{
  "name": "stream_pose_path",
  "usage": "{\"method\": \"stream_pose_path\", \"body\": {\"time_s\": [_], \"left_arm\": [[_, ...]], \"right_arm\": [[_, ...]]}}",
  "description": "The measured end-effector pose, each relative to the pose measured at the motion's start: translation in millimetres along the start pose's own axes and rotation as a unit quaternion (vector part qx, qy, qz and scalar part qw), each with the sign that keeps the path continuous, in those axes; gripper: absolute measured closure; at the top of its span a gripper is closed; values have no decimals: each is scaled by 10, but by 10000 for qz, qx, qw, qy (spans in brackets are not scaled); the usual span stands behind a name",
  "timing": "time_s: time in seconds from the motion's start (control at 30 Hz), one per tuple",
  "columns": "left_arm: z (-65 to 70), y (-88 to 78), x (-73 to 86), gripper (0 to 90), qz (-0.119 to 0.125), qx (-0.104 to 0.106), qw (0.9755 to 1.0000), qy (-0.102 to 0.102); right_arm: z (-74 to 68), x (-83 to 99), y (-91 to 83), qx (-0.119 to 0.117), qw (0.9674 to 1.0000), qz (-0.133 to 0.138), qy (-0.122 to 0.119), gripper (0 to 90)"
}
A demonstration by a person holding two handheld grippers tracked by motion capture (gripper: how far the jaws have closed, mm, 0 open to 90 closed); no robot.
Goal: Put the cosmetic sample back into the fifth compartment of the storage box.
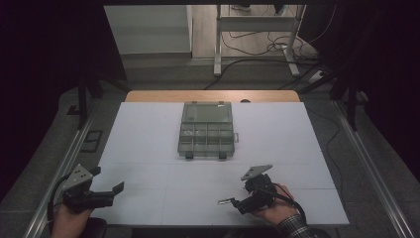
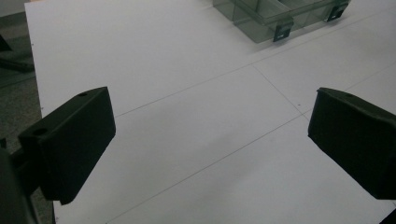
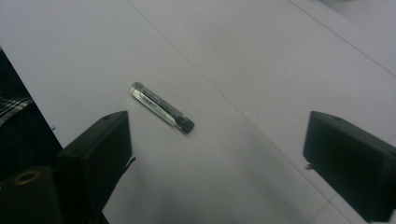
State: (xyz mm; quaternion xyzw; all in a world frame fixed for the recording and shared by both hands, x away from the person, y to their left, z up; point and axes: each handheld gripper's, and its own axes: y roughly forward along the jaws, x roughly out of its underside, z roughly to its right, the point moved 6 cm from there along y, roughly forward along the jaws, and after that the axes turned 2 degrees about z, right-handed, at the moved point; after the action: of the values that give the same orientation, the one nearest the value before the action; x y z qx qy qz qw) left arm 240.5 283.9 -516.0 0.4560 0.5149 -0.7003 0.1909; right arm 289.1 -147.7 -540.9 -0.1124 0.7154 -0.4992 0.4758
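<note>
White, faintly seamed table (image 1: 148, 148) with a wooden far edge. Toward 12 o'clock, lying flat: clear grey plastic compartment box (image 1: 206, 130), lid open. Toward 5 o'clock: small clear glass vial (image 3: 161, 107), black-capped, on its side.

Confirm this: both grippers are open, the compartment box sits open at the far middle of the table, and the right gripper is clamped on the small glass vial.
Not quite. The right gripper is not clamped on the vial. The right gripper view shows the vial lying on the white table, with the jaws spread wide and apart from it. The rest holds: the left gripper is open too, and the box sits open at the far middle.
</note>
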Motion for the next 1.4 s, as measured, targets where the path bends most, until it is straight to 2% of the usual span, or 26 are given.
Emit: {"method": "stream_pose_path", "body": {"time_s": [0.17, 0.2, 0.23, 0.27, 0.3, 0.37, 0.47, 0.53, 0.6, 0.67, 0.7, 0.87, 1.17, 1.4], "left_arm": [[0, 2, 0, 16, -13, 10, 10000, 9], [2, 3, 1, 16, -12, 17, 10000, 6], [5, 4, 0, 16, -12, 8, 10000, 23], [5, 4, 0, 17, -12, 8, 10000, 23], [8, 6, 0, 16, -13, 3, 10000, 37], [9, 6, 0, 16, -16, 3, 10000, 42], [9, 5, 0, 16, -15, 5, 10000, 41], [9, 6, 0, 17, -12, 11, 10000, 32], [9, 6, 1, 17, -16, 13, 10000, 35], [11, 6, 2, 17, -24, 19, 10000, 45], [11, 6, 1, 17, -27, 18, 10000, 49], [13, 7, 2, 19, -46, 18, 10000, 78], [16, 12, 2, 21, -54, 17, 10000, 73], [13, 14, 2, 21, -61, 11, 10000, 66]], "right_arm": [[-54, -31, 61, 2, 9997, -107, -218, 189], [-68, -46, 83, -39, 9994, -174, -296, 253], [-74, -53, 92, -66, 9993, -178, -319, 277], [-74, -53, 92, -66, 9993, -178, -319, 277], [-91, -74, 116, -166, 9988, -194, -409, 344], [-104, -87, 132, -217, 9985, -218, -442, 369], [-153, -124, 214, -432, 9968, -369, -569, 464], [-174, -132, 253, -470, 9960, -449, -618, 515], [-208, -123, 312, -541, 9940, -598, -738, 604], [-216, -114, 333, -348, 9924, -647, -984, 746], [-221, -114, 325, -417, 9917, -695, -994, 805], [-213, -119, 323, -415, 9933, -683, -834, 810], [-182, -195, 241, -474, 9962, -358, -630, 810], [-152, -241, 203, -495, 9971, -187, -543, 810]]}}
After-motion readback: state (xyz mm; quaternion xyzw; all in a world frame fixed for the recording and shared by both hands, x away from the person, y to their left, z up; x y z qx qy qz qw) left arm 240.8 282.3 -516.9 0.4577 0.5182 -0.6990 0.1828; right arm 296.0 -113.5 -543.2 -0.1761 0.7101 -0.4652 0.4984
